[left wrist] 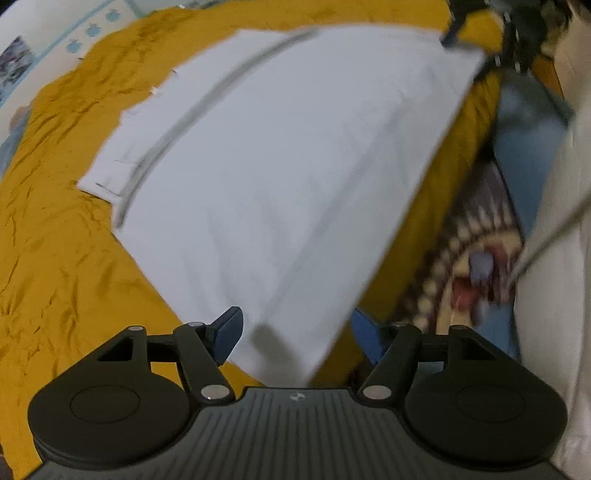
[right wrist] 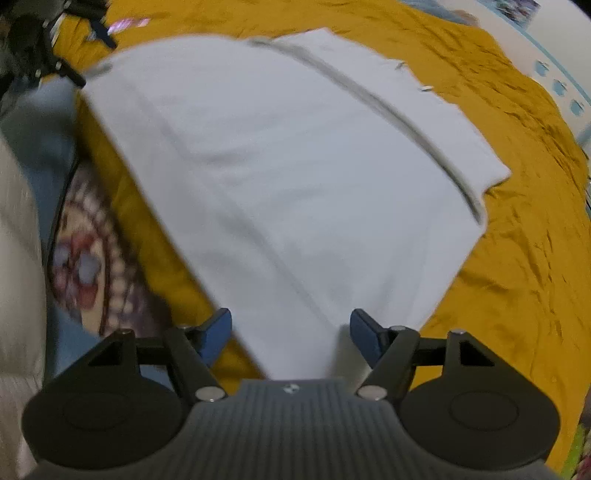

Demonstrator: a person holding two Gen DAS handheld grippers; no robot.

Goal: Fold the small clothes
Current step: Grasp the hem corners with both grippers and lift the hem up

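Observation:
A white folded garment (left wrist: 273, 166) lies flat on a mustard-yellow cloth (left wrist: 55, 240). A grey seam line runs along its far part, with a second white layer sticking out beyond it. My left gripper (left wrist: 295, 332) is open, its blue pads (left wrist: 229, 332) either side of the garment's near corner. In the right wrist view the same garment (right wrist: 288, 177) fills the middle. My right gripper (right wrist: 291, 336) is open with the garment's other near corner between its pads (right wrist: 364, 338). The other gripper (right wrist: 33, 48) shows at the top left corner.
The yellow cloth (right wrist: 517, 258) covers the surface all around. A patterned rug or cushion with beaded rings (left wrist: 472, 258) and a blue cloth (left wrist: 528, 147) lie past the cloth's edge. A white fabric mass (right wrist: 18, 258) stands at the side. A wall with blue apple prints (left wrist: 88, 29) is behind.

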